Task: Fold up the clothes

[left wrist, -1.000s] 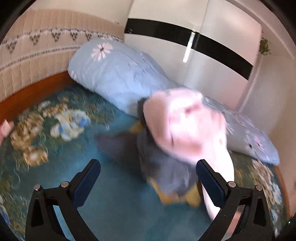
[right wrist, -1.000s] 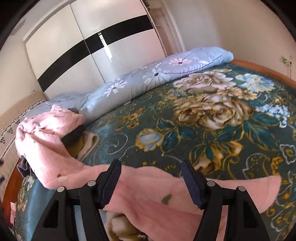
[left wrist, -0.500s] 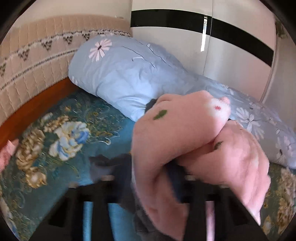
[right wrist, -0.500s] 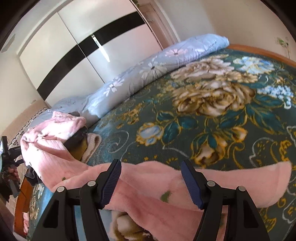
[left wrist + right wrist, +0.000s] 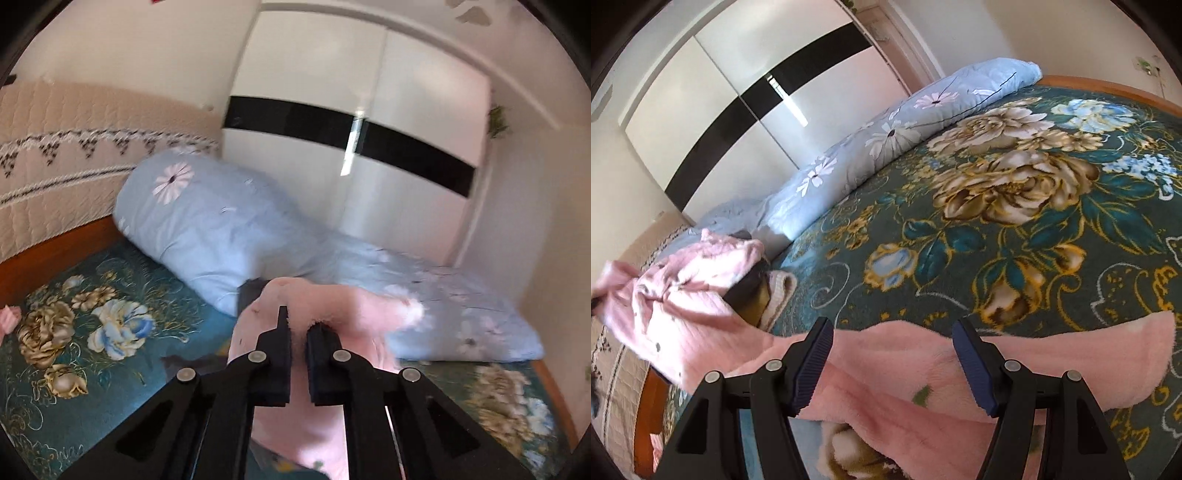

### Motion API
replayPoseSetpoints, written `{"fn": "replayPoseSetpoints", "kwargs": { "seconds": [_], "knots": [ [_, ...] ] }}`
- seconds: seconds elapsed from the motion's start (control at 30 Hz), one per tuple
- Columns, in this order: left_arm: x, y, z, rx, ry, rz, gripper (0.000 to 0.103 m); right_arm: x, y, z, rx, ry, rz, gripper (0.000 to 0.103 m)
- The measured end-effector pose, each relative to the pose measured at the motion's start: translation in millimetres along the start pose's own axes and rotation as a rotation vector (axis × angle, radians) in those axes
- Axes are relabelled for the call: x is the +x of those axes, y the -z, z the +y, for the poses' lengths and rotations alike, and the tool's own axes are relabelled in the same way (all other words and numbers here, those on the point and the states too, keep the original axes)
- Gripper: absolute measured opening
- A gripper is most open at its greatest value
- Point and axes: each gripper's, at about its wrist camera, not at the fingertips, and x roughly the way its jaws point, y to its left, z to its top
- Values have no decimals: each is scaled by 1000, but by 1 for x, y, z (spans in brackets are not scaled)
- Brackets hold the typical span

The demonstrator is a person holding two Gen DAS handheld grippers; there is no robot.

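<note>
**Pink garment pinched on the floral bed**

On the teal floral bedspread (image 5: 1015, 221), one pink fleece garment (image 5: 886, 373) lies spread across the lower part of the right wrist view, its bunched end heaped at nine o'clock. Only this view shows that spread — a wide flat panel running from seven o'clock to three o'clock, with small dark and green specks. The right gripper (image 5: 892, 365) hovers over the panel with its two blue-padded fingers wide apart, closing on nothing.

The left wrist view shows what the other cannot: the left gripper (image 5: 298, 354) has its two black fingers drawn nearly together on a fold of the pink garment (image 5: 332, 306), the cloth rising between and past the tips toward twelve o'clock. Motion blur softens the fabric's edge at two o'clock.

Under the bunched end sits one dark grey garment (image 5: 746, 284), with a mustard-and-cream piece (image 5: 775, 291) just beside it; whether these are one item or two I cannot tell. One long pale blue daisy-print quilt roll (image 5: 221, 229) lies behind — it appears in both views — below one white wardrobe with a black band (image 5: 351, 125). A quilted beige headboard (image 5: 55, 155) shows at nine o'clock.
</note>
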Motion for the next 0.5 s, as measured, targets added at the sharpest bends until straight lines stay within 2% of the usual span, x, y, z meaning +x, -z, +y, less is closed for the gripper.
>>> {"fn": "replayPoseSetpoints", "kwargs": {
  "seconds": [0.1, 0.2, 0.33, 0.4, 0.5],
  "knots": [
    [-39, 4, -18, 39, 65, -1, 6, -2, -2, -3, 23, -11, -8, 71],
    [-86, 15, -38, 58, 179, -38, 6, -7, -4, -5, 36, -24, -26, 71],
    [-139, 50, -59, 117, 317, -101, 6, -15, -8, -7, 52, -31, -61, 71],
    [-150, 77, -68, 145, 353, -81, 6, -17, -9, -10, 70, -35, -65, 71],
    [-134, 121, -77, 162, 370, 20, 7, -18, -12, -15, 97, -46, -65, 71]
  ]
}}
